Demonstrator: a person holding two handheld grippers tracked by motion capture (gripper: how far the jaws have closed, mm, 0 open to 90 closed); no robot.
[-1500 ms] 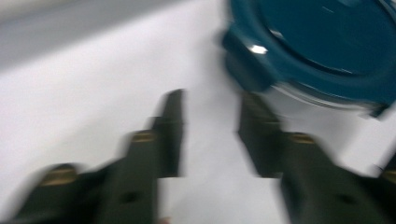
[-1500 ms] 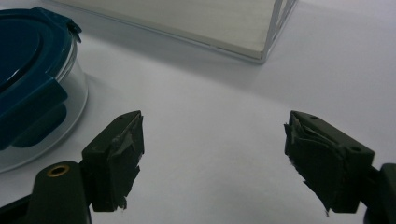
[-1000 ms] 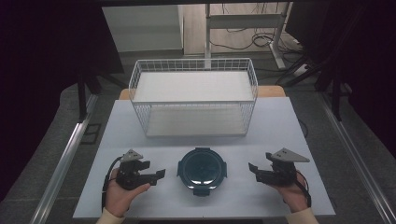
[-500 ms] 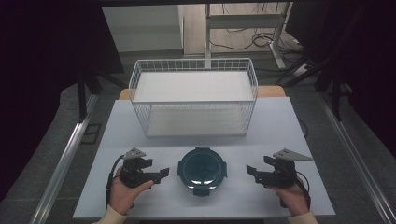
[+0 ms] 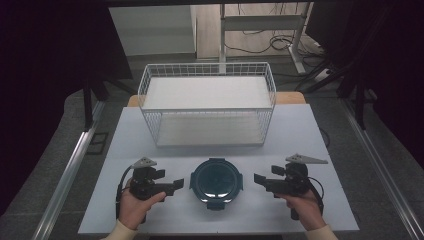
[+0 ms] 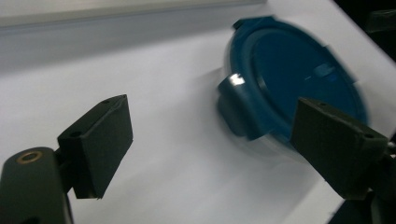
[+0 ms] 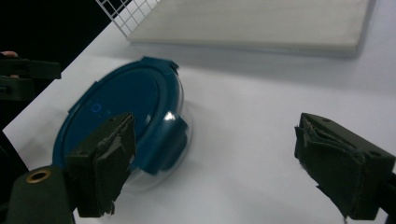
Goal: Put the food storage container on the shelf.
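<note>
A round clear container with a dark blue clip-on lid [image 5: 216,181] rests on the white table near the front edge, between both hands. My left gripper [image 5: 176,184] hovers just left of it, jaws open and pointing at the lid [image 6: 299,70], a small gap from its side clip. On the other side my right gripper [image 5: 258,179] is open too, aimed at the container [image 7: 126,121] with nothing between its jaws. In the right gripper view, the left gripper [image 7: 28,74] shows at the far edge.
A white wire basket [image 5: 207,102] stands at the back of the table [image 5: 310,135], its floor bare. Dark floor and metal rails flank the table on both sides. Cables lie on the floor behind.
Both grippers have shifted slightly inward toward the container. The container has not moved.
</note>
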